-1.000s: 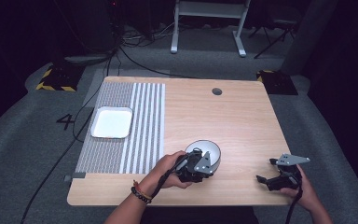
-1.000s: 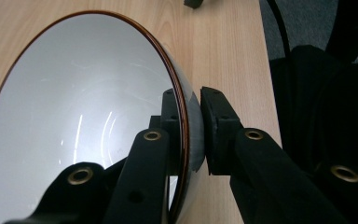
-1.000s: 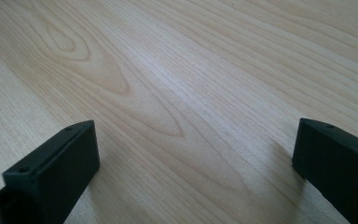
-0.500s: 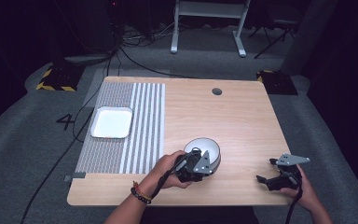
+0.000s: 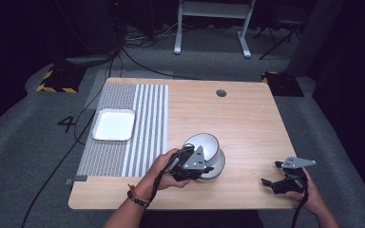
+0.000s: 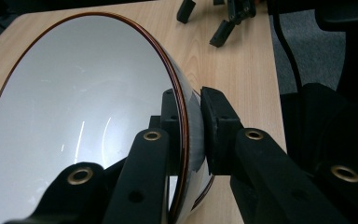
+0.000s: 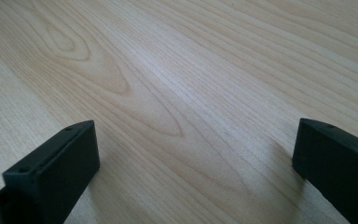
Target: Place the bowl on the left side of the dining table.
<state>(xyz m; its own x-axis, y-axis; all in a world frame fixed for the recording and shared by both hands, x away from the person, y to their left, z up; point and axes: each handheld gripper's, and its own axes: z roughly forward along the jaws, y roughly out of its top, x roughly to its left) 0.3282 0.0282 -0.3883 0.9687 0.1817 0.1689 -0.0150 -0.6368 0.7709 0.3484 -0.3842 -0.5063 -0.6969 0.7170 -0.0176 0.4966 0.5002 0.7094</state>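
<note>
A white bowl (image 5: 208, 146) with a thin brown rim is tilted up on the wooden table (image 5: 247, 118) near its front middle. My left gripper (image 5: 200, 165) is shut on the bowl's wall at the rim. In the left gripper view one jaw lies inside the bowl (image 6: 84, 107) and the other outside it, and the left gripper (image 6: 191, 121) pinches the wall between them. My right gripper (image 5: 272, 174) rests low at the table's front right, open, with nothing between its jaws. In its own view the right gripper (image 7: 196, 158) has bare wood between them.
A white square tray (image 5: 115, 124) sits on a grey striped mat (image 5: 147, 123) at the table's left. A round cable hole (image 5: 221, 93) lies near the far edge. In the left gripper view the right gripper (image 6: 204, 21) stands beyond the bowl.
The left gripper has risen a little with the bowl, and the bowl now tilts more steeply on the table. The right gripper has kept still.
</note>
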